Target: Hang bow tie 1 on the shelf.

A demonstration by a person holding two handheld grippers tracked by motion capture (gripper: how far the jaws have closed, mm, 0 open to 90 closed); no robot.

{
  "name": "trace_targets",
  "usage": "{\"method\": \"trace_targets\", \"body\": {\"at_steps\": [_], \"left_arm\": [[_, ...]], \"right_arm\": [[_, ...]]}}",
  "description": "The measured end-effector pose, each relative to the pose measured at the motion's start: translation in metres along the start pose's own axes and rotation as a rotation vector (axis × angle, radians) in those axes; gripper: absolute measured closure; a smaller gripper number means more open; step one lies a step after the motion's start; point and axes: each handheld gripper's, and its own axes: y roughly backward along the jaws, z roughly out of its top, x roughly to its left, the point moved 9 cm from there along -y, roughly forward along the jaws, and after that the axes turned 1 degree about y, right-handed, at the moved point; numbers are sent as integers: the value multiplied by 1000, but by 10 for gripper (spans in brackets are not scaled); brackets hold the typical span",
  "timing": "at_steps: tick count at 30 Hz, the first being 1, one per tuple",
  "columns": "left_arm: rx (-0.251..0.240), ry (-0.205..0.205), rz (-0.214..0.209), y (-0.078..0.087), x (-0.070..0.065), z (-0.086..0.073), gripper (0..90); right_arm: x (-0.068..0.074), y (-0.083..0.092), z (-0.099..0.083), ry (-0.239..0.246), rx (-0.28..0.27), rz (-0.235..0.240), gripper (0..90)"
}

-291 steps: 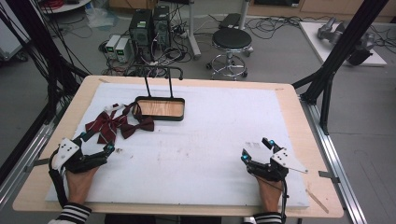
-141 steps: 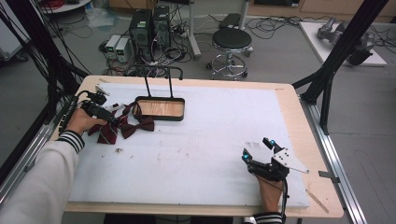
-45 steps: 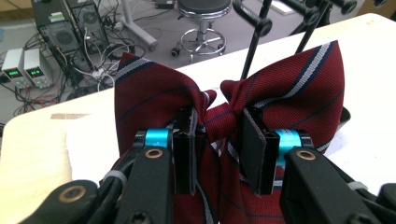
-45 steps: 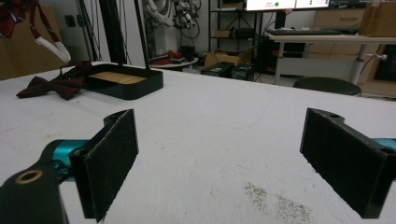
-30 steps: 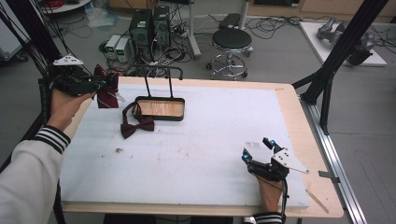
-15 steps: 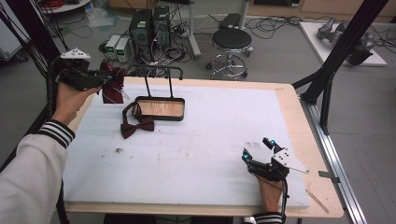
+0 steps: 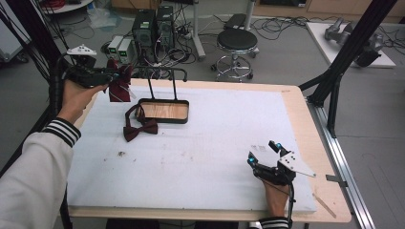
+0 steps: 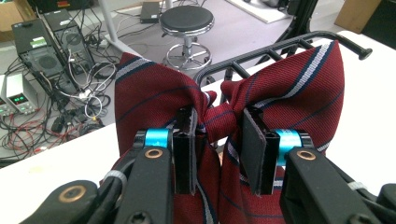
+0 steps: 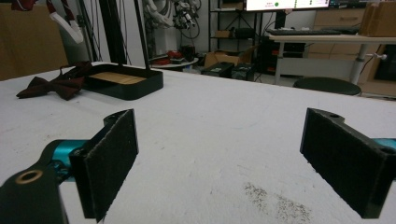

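Two bow ties are in play. Your left gripper [image 8: 217,154] is clamped on the knot of the striped bow tie [image 8: 275,98], holding it in the air over the far left corner of the desk [image 7: 305,119], just beside the top bar of the black rack [image 7: 160,71]. That bar runs right behind the tie in the left gripper view, with the rack's wooden-floored tray [image 7: 165,110] standing near the far edge of the white mat [image 7: 215,157]. A plain dark red bow tie [image 7: 140,129] lies on the mat against the tray's near left corner, its strap looped up toward the tray. Beyond the desk's far edge are computer cases, cables and a round stool [image 7: 237,40].

The striped tie is deep red with thin navy and white diagonal stripes; both wings fan out above the jaws, and its tails hang below.

Your right gripper [image 7: 266,155] rests near the near right corner of the mat, jaws wide apart with nothing between them.
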Motion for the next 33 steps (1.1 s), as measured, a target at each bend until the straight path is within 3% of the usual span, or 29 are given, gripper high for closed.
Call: {"method": "trace_targets", "body": {"at_steps": [18, 33], "left_arm": [[24, -17, 6, -17, -7, 14, 678], [47, 13, 47, -30, 7, 17, 677]], "right_arm": [[-1, 0, 0, -1, -2, -1, 106], [-1, 0, 0, -1, -2, -1, 106]]}}
